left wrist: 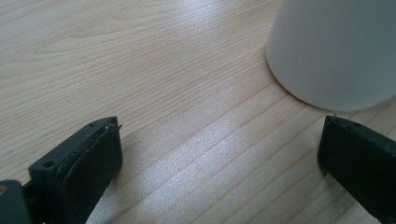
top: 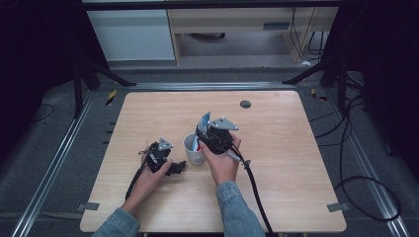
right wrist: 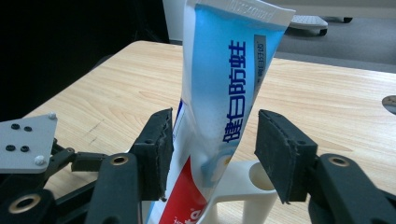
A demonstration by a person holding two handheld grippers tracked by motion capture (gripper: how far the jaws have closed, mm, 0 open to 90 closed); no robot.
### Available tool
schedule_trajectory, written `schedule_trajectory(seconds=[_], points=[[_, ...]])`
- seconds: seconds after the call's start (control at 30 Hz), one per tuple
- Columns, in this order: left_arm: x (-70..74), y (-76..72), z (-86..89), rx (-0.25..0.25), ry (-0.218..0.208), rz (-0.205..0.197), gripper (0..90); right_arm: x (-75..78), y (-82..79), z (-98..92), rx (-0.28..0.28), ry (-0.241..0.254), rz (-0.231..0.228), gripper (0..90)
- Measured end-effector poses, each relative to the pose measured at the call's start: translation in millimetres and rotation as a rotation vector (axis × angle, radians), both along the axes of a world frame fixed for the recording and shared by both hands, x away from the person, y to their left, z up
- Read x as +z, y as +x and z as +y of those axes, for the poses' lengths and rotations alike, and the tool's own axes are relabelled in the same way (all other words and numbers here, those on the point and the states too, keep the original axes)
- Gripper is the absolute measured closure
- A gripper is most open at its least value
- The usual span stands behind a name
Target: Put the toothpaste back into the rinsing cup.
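The right tool (right wrist: pixel 212 154) stood open around the toothpaste tube (right wrist: pixel 224 88), which rested upright in the white cup (top: pixel 193 148). It should back straight off without nudging the tube. The left tool (left wrist: pixel 219 172) lay open beside the cup, on the counter (top: pixel 296 163).

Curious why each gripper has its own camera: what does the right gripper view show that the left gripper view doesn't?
Right gripper view: a blue, white and red toothpaste tube standing in a white cup, between the right gripper's open jaws. Left gripper view: the left gripper, open over bare tabletop beside the cup's base. Both share the cup and the light wooden table.
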State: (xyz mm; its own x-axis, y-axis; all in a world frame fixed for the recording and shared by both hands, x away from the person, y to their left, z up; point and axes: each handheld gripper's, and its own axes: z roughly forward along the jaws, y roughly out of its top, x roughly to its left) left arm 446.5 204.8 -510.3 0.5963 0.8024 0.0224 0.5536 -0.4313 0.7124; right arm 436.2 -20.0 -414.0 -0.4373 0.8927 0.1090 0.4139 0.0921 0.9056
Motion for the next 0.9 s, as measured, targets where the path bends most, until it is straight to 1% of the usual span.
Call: schedule_trajectory(seconds=[0.27,0.37,0.43,0.47,0.5,0.53,0.6,0.63,0.7,0.77,0.8,0.83,0.9], points=[[0.0,0.0,0.0,0.000,0.000,0.000,0.0,1.2,-1.4,0.5,0.002,-0.016,-0.001,42.2],[0.0,0.0,0.0,0.000,-0.001,0.000,0.0,1.9,-1.9,0.3,-0.001,-0.024,0.002,37.9],[0.0,0.0,0.0,0.000,0.000,0.000,0.0,2.1,-1.9,0.1,-0.001,-0.027,0.004,37.1],[0.0,0.0,0.0,0.000,0.000,0.000,0.0,3.9,-2.7,-0.8,-0.001,-0.038,0.001,35.2],[0.0,0.0,0.0,0.000,-0.001,0.000,0.0,3.9,-2.7,-0.8,-0.001,-0.038,0.001,35.2],[0.0,0.0,0.0,0.000,0.000,0.000,0.0,5.6,-3.4,-1.5,0.001,-0.050,-0.004,32.5],[0.0,0.0,0.0,0.000,0.000,0.000,0.0,6.2,-3.7,-2.0,0.004,-0.053,-0.003,31.8],[0.0,0.0,0.0,0.000,0.000,0.000,0.0,7.8,-3.9,-3.6,0.017,-0.069,0.000,28.9],[0.0,0.0,0.0,0.000,-0.001,0.000,0.0,9.1,-4.1,-5.1,0.025,-0.089,0.009,26.8],[0.0,0.0,-0.1,0.000,-0.001,0.000,0.0,10.9,-4.3,-6.9,0.038,-0.110,0.034,25.4],[0.0,0.0,-0.1,0.000,-0.001,0.000,0.0,10.9,-4.3,-6.9,0.038,-0.110,0.034,25.4],[0.0,0.1,-0.2,0.001,0.000,0.000,0.0,12.7,-4.8,-8.1,0.050,-0.134,0.053,22.6],[-0.1,0.1,-0.3,0.002,-0.001,0.000,0.0,14.7,-5.3,-9.6,0.060,-0.160,0.060,19.9]])
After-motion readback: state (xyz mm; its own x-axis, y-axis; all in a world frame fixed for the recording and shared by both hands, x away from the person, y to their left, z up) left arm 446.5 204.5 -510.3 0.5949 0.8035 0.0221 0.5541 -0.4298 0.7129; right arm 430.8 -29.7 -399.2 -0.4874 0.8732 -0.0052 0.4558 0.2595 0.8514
